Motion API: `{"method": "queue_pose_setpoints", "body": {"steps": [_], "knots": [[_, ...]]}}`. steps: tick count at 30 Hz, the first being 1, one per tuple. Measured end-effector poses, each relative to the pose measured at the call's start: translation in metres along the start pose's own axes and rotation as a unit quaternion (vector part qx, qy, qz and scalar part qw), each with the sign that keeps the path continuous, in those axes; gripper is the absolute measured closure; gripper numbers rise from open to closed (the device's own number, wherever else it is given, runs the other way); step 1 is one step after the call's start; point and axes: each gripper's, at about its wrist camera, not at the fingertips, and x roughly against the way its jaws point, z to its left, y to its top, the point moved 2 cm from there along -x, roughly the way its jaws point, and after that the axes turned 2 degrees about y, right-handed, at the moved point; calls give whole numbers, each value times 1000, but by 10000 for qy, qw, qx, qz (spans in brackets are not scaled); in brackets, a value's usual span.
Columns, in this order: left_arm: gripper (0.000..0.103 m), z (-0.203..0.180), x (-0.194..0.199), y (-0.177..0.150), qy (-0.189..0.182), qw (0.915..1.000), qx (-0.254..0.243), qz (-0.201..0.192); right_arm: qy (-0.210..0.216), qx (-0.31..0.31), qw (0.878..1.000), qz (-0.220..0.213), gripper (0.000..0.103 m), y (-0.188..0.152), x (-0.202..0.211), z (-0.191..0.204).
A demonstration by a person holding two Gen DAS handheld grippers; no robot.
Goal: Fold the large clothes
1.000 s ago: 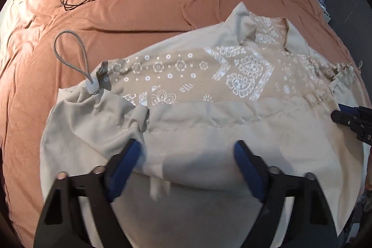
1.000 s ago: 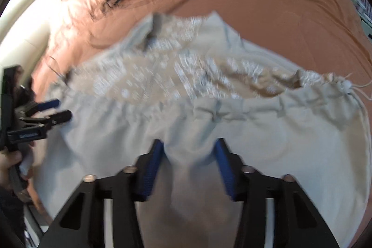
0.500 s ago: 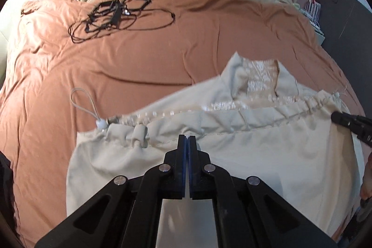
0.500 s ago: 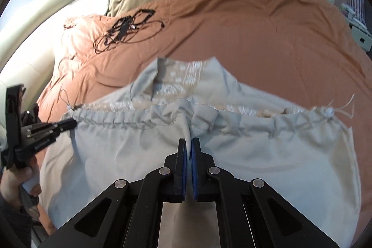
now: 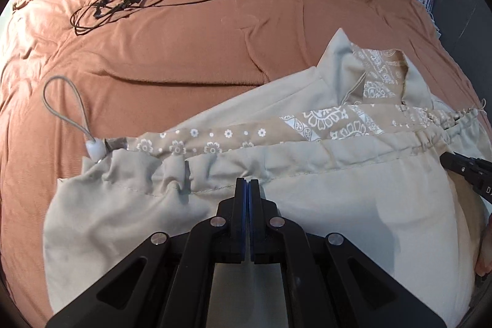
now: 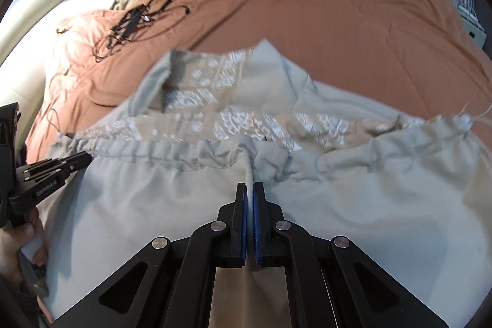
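Right now both of your grippers are pinching the jacket (image 5: 323,205) along its gathered hem: the left gripper (image 5: 247,189) is pressed together on a fold of cloth just below the drawstring channel, and the right gripper (image 6: 249,195) is pressed together on a ridge of the same cloth further along that edge. The jacket lies on the bed (image 5: 184,51) with its hem running crosswise, from one gripper to the other, and its collar (image 5: 347,51) pointing away from you. So the fold line lies between hem and collar; judging from this, carry the hem straight forward toward the collar, both sides level
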Motion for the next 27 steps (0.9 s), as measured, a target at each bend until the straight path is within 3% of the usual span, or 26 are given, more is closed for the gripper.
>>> {"method": "queue_pose_setpoints", "body": {"steps": [3, 6, 9, 10, 12, 14, 15, 27], "knots": [[99, 2, -2, 5, -53, 9999, 108, 82, -138, -34, 9998, 118, 98, -3, -12, -1], [98, 2, -1, 9, -104, 9994, 144, 283, -156, 0, 9997, 172, 90, 0, -13, 2], [98, 9, 12, 10, -297, 9982, 341, 381, -47, -100, 9996, 272, 72, 2, -6, 3], [96, 12, 19, 9, -342, 9980, 403, 334, 21, -129, 9996, 240, 61, 1, 1, 4], [79, 20, 32, 5, -275, 9979, 527, 267, 124, -74, 9999, 78, 53, 0, 15, 7], [40, 27, 46, -3, -374, 9973, 613, 161, 167, -4, 9998, -49, 52, -4, 31, 12], [36, 31, 57, -8, -403, 9971, 637, 56, 172, 1, 9998, -75, 52, -8, 39, 13], [35, 90, 137, -82, -143, 9930, 1116, -372, 252, 220, 9993, -138, 52, -70, 98, 32]]}}
